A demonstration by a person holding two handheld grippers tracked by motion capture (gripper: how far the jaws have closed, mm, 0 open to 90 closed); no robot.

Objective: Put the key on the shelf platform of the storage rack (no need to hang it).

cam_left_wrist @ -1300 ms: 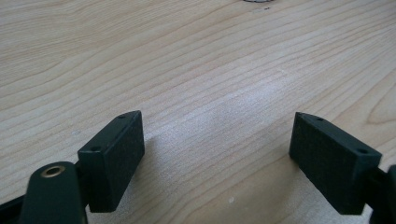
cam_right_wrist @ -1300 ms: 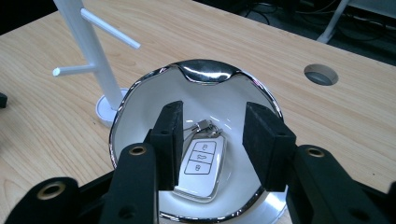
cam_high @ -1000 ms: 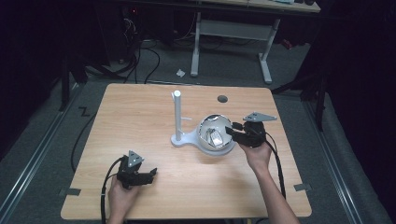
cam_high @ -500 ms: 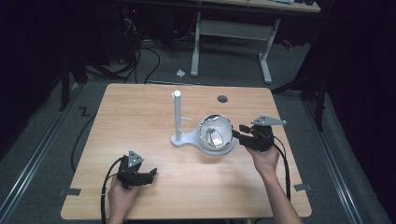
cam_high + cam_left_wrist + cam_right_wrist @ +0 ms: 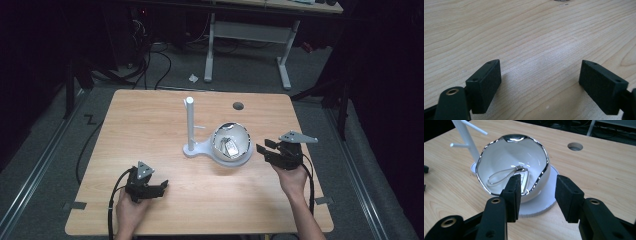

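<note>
The white bowl (image 5: 231,145) with its silvery wavy rim sits on the round base of a white stand (image 5: 190,125) near the middle of the wooden counter (image 5: 150,120). Inside it lies a small metal piece on a thin looped cord, the trinket (image 5: 509,176), resting on the bowl's floor, so whatever was to go in the bowl appears to be in place. The right claw (image 5: 537,195) hovers just off the bowl's near rim; its jaws have just been opening and now stand apart with nothing between them, the left jaw overlapping the rim in the right gripper view but not pressing on it. The release looks done, and what remains for this hand is probably only to clear away from the bowl. The left claw (image 5: 541,80) rests low over bare wood at the near left of the counter, jaws wide and empty, well apart from the bowl. The stand's pegs carry nothing; whether the trinket belongs there later cannot be told.
</note>
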